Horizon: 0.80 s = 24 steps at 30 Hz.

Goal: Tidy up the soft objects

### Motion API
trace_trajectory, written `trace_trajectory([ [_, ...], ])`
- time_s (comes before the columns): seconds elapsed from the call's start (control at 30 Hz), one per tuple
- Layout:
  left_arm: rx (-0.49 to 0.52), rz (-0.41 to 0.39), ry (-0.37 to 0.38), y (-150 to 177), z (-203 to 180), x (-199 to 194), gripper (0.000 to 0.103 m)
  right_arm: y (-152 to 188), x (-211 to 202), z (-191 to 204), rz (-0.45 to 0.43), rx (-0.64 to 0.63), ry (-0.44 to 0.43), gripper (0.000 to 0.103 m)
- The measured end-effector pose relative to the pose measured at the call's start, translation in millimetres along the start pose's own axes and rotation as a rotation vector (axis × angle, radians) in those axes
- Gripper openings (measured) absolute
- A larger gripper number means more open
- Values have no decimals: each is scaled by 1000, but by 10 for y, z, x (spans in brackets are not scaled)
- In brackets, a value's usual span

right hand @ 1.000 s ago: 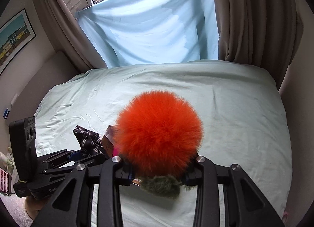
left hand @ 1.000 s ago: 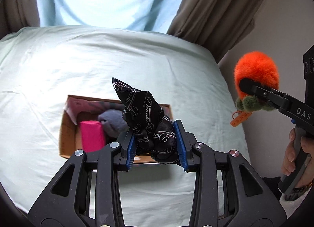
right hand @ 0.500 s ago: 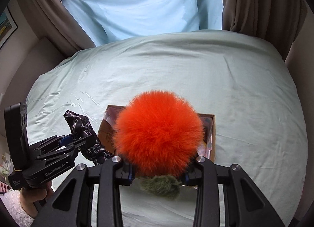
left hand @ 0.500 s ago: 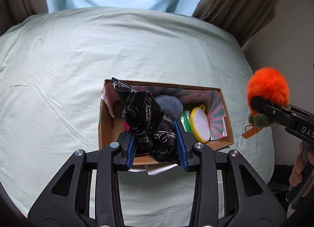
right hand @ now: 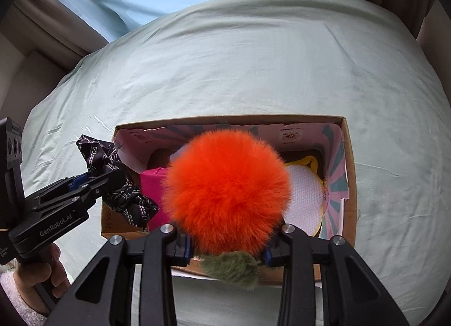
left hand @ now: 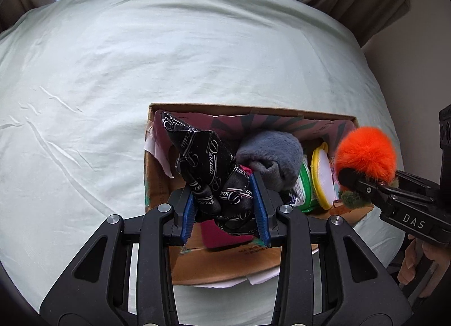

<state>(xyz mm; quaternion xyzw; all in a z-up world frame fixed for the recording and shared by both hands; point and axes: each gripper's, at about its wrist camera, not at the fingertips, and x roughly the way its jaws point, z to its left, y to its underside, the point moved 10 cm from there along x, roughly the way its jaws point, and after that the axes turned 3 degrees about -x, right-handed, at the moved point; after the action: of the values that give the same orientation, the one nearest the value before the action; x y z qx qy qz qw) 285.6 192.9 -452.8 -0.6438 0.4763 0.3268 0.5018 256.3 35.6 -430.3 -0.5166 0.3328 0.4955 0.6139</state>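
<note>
cardboard box | holds grey plush, pink block (partly hidden)

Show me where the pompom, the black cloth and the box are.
pompom (right hand: 228, 190), right wrist view, middle of the orange fur
black cloth (left hand: 208, 157), left wrist view, printed fold above the tongs
box (left hand: 225, 265), left wrist view, near wall

White script reading "Dracula" repeats across the black cloth. "DAS" is printed in white on the right gripper, and "GenRobot.AI" runs along the body of the left gripper. Print on the cardboard box is too small to read.
</note>
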Motion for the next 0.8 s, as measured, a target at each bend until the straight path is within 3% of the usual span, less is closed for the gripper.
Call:
trace_trajectory([
  [0.07,25,10,-8,-1,-19,38,36,-35,48,-12,5,18,-1,33],
  [0.1,42,10,-11,-4,-33,46,47,-52,71,-42,11,30,0,35],
  [0.13,63,7,-16,-10,-54,46,71,-71,96,-72,18,44,3,42],
  [0.2,104,11,-22,-13,-102,49,101,-104,139,-163,34,83,15,49],
  [0.27,138,19,-31,-12,-142,62,103,-136,141,-253,35,108,47,85],
  [0.33,161,-1,-35,-17,-160,6,103,-162,97,-302,23,114,61,95],
  [0.8,59,15,-48,260,86,-206,103,-96,-142,-249,-3,73,69,95],
])
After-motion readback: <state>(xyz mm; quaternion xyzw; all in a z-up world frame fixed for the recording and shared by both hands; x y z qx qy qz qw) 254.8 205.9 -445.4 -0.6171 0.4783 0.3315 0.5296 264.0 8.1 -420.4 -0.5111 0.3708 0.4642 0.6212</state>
